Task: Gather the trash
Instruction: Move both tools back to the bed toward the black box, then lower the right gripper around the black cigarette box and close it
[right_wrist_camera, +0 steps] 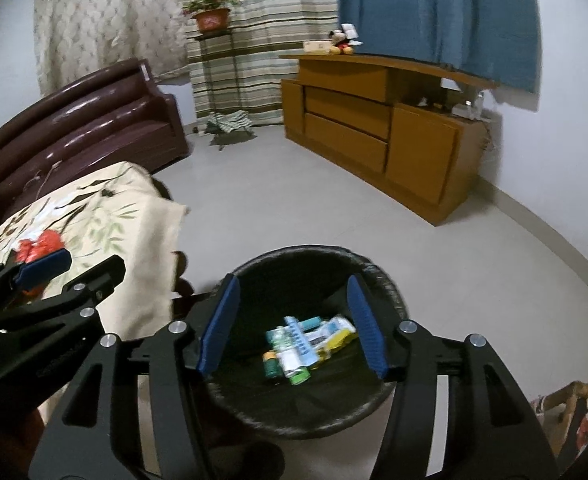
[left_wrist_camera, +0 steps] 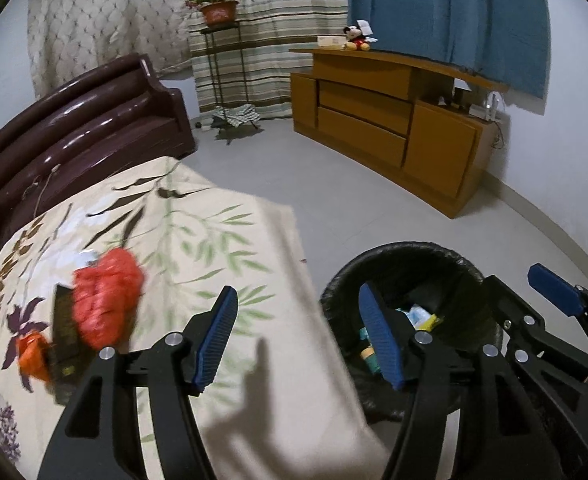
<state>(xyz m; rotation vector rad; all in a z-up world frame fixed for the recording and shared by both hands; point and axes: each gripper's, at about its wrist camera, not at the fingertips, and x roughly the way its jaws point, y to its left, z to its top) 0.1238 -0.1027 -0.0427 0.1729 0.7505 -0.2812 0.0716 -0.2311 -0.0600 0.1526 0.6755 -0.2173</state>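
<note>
Bin [right_wrist_camera: 390, 292] as landmark: my right tool [right_wrist_camera: 292, 324] hangs above its mouth, jaws apart, nothing between them; bottles and wrappers [right_wrist_camera: 306, 348] lie inside. My left tool [left_wrist_camera: 298, 340], jaws apart, empty, is beside its rim. Red bag [left_wrist_camera: 108, 300] remains on the table [left_wrist_camera: 222, 240] left of it.

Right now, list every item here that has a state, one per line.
Left gripper: open, empty.
Right gripper: open, empty, above the bin.
Trash bin: lined, upright, holding wrappers and small bottles.
Red crumpled bag: lying on the floral cloth.
Cabinet drawers: closed.
</note>
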